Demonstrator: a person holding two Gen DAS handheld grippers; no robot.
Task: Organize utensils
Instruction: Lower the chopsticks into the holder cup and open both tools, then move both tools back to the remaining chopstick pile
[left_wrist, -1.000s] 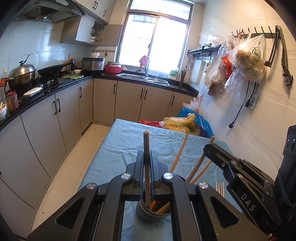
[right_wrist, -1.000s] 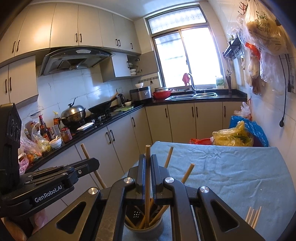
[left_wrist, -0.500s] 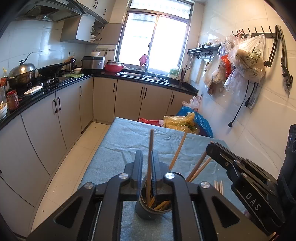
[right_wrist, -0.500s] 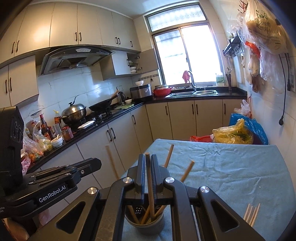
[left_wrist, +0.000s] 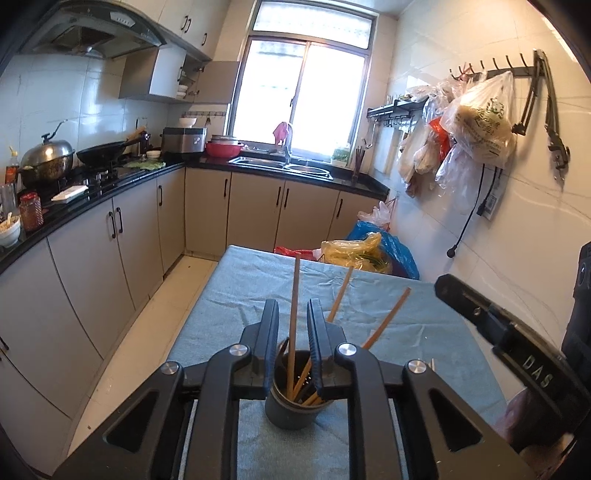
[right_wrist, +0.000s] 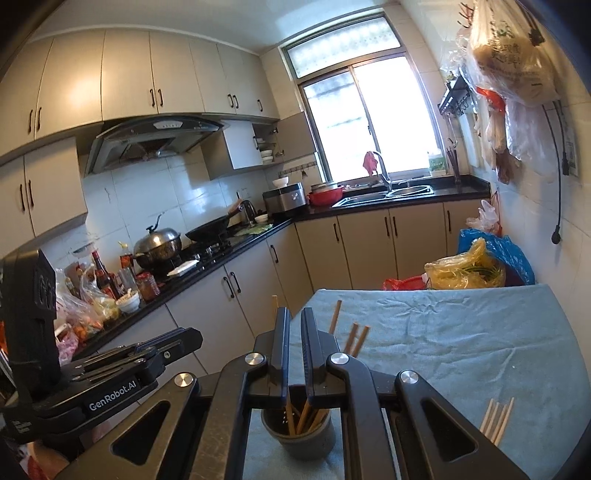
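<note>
A dark grey cup stands on the blue-grey cloth of the table, with several wooden chopsticks leaning in it. My left gripper hovers just behind and above the cup. Its jaws are opening, and one chopstick stands upright between them, free of both pads. In the right wrist view the same cup sits below my right gripper, whose jaws are opening a little with only cloth showing in the gap. A few loose chopsticks lie on the cloth to the right.
Yellow and blue plastic bags sit past the table's far edge. Cabinets and a black counter with a wok and pot run along the left, across a strip of floor. The tiled wall with hanging bags is close on the right.
Both grippers let go of the chopsticks they pinched; those chopsticks dropped into the cup. Both jaws parted and both grippers drew back slightly from the cup.
</note>
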